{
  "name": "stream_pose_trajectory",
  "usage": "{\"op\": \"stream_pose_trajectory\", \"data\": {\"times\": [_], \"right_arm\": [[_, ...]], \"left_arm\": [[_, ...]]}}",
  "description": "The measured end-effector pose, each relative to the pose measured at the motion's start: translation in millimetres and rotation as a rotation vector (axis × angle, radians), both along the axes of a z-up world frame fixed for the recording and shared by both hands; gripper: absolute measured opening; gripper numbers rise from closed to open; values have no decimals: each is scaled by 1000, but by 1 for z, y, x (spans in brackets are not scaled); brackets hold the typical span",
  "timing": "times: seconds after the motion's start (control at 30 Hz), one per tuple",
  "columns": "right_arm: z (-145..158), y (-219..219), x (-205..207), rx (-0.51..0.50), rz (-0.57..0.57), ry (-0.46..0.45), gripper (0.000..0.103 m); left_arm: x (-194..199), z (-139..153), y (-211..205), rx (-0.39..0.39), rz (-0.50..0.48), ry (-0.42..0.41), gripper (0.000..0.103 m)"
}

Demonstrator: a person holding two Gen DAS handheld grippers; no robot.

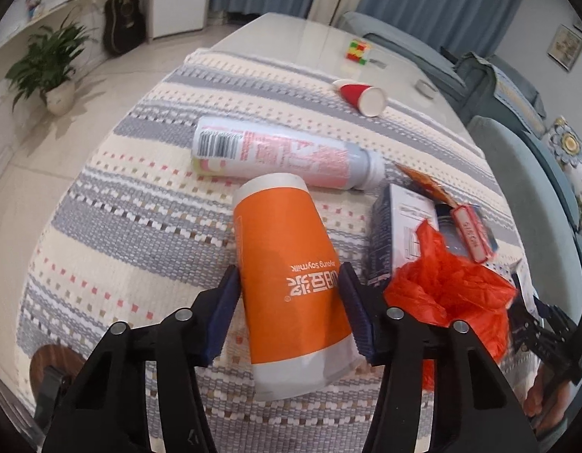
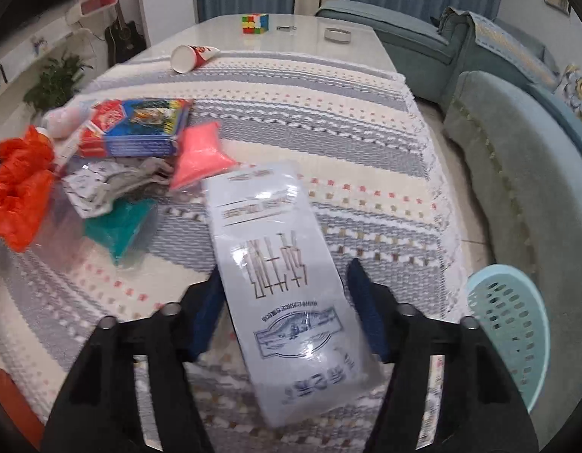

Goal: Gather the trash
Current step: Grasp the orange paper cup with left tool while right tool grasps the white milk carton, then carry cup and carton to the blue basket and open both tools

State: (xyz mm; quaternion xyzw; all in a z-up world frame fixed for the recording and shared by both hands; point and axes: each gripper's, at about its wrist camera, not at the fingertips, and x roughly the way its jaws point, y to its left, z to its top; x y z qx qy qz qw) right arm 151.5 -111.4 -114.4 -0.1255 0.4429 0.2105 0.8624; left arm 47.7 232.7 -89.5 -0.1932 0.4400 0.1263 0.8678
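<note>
Left hand-held gripper (image 1: 289,307): your two blue ribbed pads sit against both sides of the orange soymilk cup (image 1: 291,283); it looks pinched, held on its side just above the table cloth (image 1: 121,226).
Orange soymilk cup: smooth coated paper, tapered, pale bands at each end. Risk: a thin wall buckles if you squeeze harder; the taper could let it slide out toward its narrow end.
Right hand-held gripper (image 2: 285,304): the left pad touches the white plastic pouch (image 2: 287,283), the right pad appears to stand a little off it; I cannot tell whether the grip is firm.
White plastic pouch: glossy film, flat, limp, printed in blue. Risk: slick film may slip through if you tilt or swing quickly; the view is blurred.
Light blue perforated basket (image 2: 510,332): rigid plastic with slotted holes, off the table edge at your right; probably the bin. Risk: a dropped pouch could miss it and land on the floor.
Red plastic bag (image 1: 449,302): crumpled thin film, just right of the cup. Risk: it could snag on your pad and drag along.
Boxes and wrappers (image 2: 136,132): blue-red carton, pink and teal packets, a crumpled foil-like wrapper, heaped loosely and touching. Risk: pulling one shifts the rest.
White spray can (image 1: 287,158): smooth cylinder lying on its side beyond the cup. Risk: it rolls if nudged.
Red paper cup (image 1: 360,96): tipped over, near the cloth's far edge; also free to roll.
Table cloth: woven, textured, grey and cream stripes; may bunch under a dragged pad.
</note>
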Motion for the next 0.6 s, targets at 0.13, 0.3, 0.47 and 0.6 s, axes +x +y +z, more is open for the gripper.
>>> {"op": "stream_pose_trajectory", "data": {"times": [0.13,0.3,0.47,0.6], "right_arm": [[4,-5,-11,17,-32,-27,49],[23,-20,-22,71,-87,-73,49],[52,-40,-31,131,-136,-127,49],[58,-51,-37,147,-154,-135,49]], "left_arm": [[-1,6,-13,51,-33,-3,48],[-9,25,-20,48,-49,-50,38],[-15,52,-29,50,-85,-111,30],[-4,46,-42,43,-141,-61,22]]}}
